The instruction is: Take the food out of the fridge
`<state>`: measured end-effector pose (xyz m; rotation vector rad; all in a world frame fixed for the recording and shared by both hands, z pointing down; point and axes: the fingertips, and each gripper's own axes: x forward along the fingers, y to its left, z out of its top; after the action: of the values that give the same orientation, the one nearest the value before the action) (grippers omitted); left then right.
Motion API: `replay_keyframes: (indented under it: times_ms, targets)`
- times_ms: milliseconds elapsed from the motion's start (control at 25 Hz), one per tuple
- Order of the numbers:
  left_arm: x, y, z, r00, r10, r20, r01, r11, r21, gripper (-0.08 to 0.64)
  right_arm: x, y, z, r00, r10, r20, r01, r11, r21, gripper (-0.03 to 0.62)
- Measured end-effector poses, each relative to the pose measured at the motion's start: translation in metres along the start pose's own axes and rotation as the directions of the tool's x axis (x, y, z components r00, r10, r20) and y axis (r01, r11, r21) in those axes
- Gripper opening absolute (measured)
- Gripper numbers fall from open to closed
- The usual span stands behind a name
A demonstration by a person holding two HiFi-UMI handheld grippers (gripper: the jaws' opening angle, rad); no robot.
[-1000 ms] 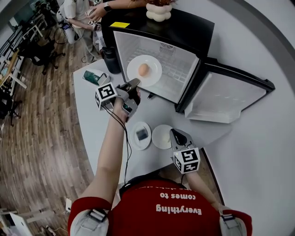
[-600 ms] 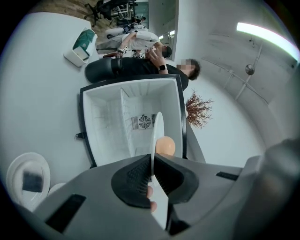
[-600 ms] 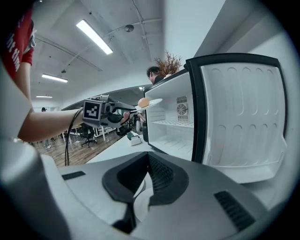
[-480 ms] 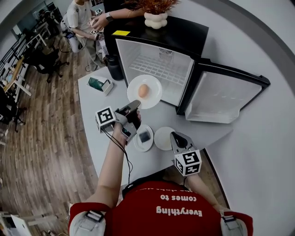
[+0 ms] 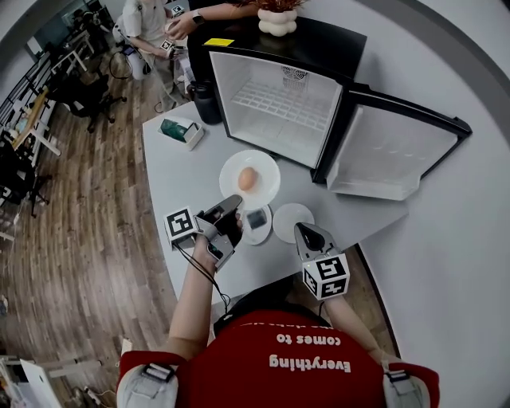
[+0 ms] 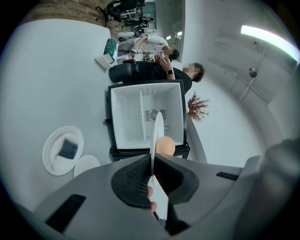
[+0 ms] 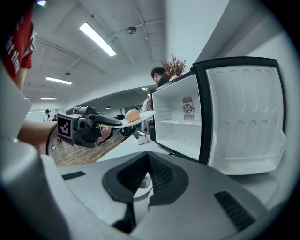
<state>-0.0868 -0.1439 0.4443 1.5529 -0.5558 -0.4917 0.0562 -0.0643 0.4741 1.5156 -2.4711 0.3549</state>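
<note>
The black mini fridge (image 5: 279, 111) stands open on the white table (image 5: 179, 179), and its white inside (image 6: 140, 115) holds nothing. My left gripper (image 5: 229, 205) is shut on the rim of a white plate (image 5: 263, 191) carrying a brown egg (image 5: 247, 178), held level above the table in front of the fridge. In the left gripper view the plate (image 6: 157, 133) shows edge-on between the pads, with the egg (image 6: 164, 146) beyond them. My right gripper (image 5: 306, 233) hovers shut with nothing in it, just right of two small plates: one with a dark item (image 5: 256, 219), one white (image 5: 292, 221).
The fridge door (image 5: 390, 151) swings wide to the right. A green and white box (image 5: 182, 131) and a dark bottle (image 5: 205, 102) sit at the table's far left. A white vase (image 5: 277, 20) stands on the fridge top. People (image 5: 171, 20) are behind the fridge.
My left gripper has drawn the plate with the egg out of the fridge and back toward me, over the table. The right gripper has hardly shifted.
</note>
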Motion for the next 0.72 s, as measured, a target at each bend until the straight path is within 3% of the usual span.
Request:
replay_keyframes:
  times_ms: [720]
  targets:
    - [-0.069,0.025,-0.052,0.999,0.043,-0.017,-0.043,0.999,-0.024,0.018,-0.033,0.057,-0.021,1.0,0.024,0.012,-0.024,1.0,0.009,0.014]
